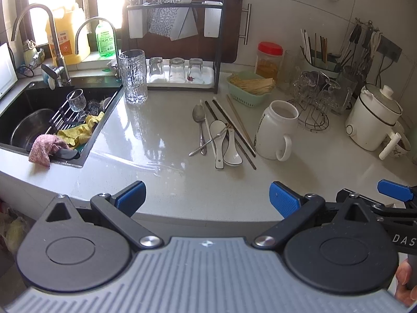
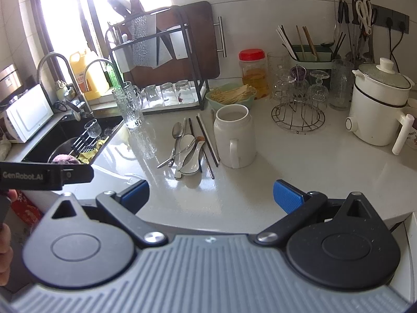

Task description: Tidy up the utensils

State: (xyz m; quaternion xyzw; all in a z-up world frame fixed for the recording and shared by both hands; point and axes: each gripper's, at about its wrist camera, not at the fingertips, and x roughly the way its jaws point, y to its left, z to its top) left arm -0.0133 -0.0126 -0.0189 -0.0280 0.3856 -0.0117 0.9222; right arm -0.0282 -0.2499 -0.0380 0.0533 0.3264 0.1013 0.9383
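A loose pile of utensils lies on the pale counter: a metal spoon, white ceramic spoons, a small fork and several chopsticks. Just right of the pile stands a white mug, which looks empty. A green utensil holder with upright chopsticks sits at the back right. My left gripper hangs open near the counter's front edge, well short of the pile. My right gripper is open too, nothing between its fingers.
A black sink with a bowl, a glass and cloths is at the left. A tall ribbed glass, a rack with upturned glasses, a green basket, a red-lidded jar, a wire glass stand and a white pot line the back.
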